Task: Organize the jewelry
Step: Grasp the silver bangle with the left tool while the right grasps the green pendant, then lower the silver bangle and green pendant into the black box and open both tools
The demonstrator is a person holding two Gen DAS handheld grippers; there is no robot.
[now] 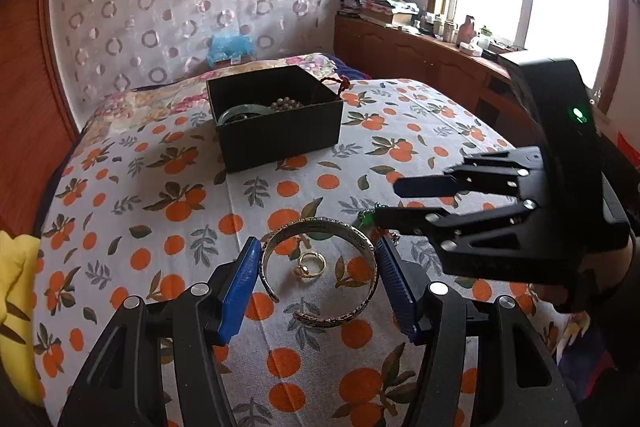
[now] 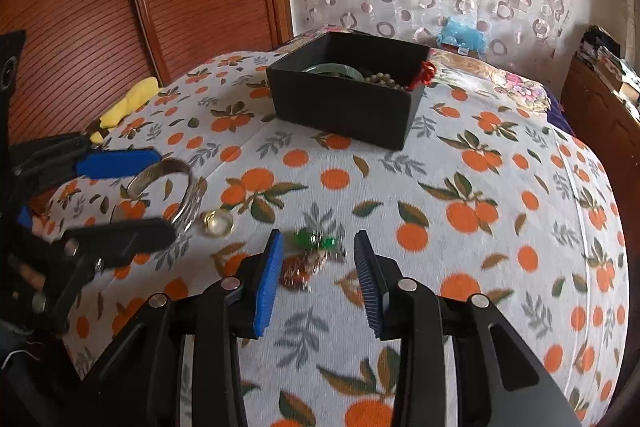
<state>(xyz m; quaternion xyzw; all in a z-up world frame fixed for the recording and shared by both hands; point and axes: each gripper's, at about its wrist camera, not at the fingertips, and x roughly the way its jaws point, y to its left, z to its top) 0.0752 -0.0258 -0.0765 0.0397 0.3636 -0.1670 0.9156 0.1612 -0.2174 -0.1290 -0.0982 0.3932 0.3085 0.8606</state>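
Fingers of the left gripper point(image 1: 318, 267) spread wide around a silver bangle point(image 1: 320, 273) lying on the bed point(image 1: 280, 347), a gold ring point(image 1: 309, 265) inside its loop. The right gripper point(image 2: 318, 269) is wide too, straddling green and amber trinkets point(image 2: 316, 255). A black box point(image 2: 344, 89) sits at 12 o'clock, holding a jade bangle point(image 2: 334, 70) and beads point(image 2: 386, 81).

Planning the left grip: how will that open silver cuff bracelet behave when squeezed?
The open-ended silver metal cuff bracelet looks rigid, though its gap could let it flex slightly. Polished metal may slip against the left gripper, whose jaws flank it. Lying flat on the orange-print bedsheet, it probably won't roll.
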